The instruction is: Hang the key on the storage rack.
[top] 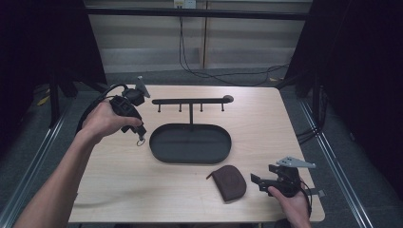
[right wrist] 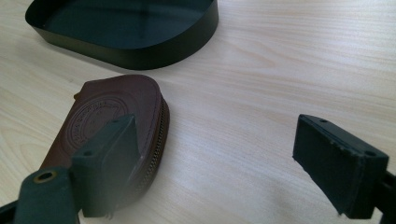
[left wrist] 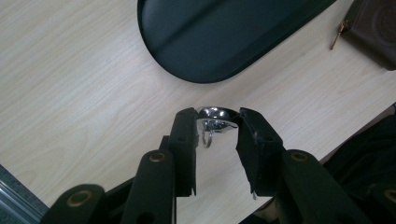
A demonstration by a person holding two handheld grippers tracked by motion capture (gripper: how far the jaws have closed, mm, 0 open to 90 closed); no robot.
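My left gripper (top: 139, 134) hangs over the table just left of the black oval tray (top: 157, 148), pointing down. In the left gripper view its jaws are shut on a shiny metal key ring (left wrist: 215, 115), from which a small loop dangles (top: 140, 141). A brown zipped leather pouch (top: 229, 183) lies flat in front of the tray. My right gripper (top: 255, 182) is low at the front right, just right of the pouch and open. In the right gripper view the left jaw overlaps the pouch (right wrist: 112, 109), and bare table lies between the jaws (right wrist: 215, 163).
A black T-shaped hook rack (top: 191, 101) rises from the back of the tray, its bar carrying several pegs. The tray's wall (right wrist: 154, 56) stands just beyond the pouch. The table's front edge is close to the right hand. Cables run across the floor behind.
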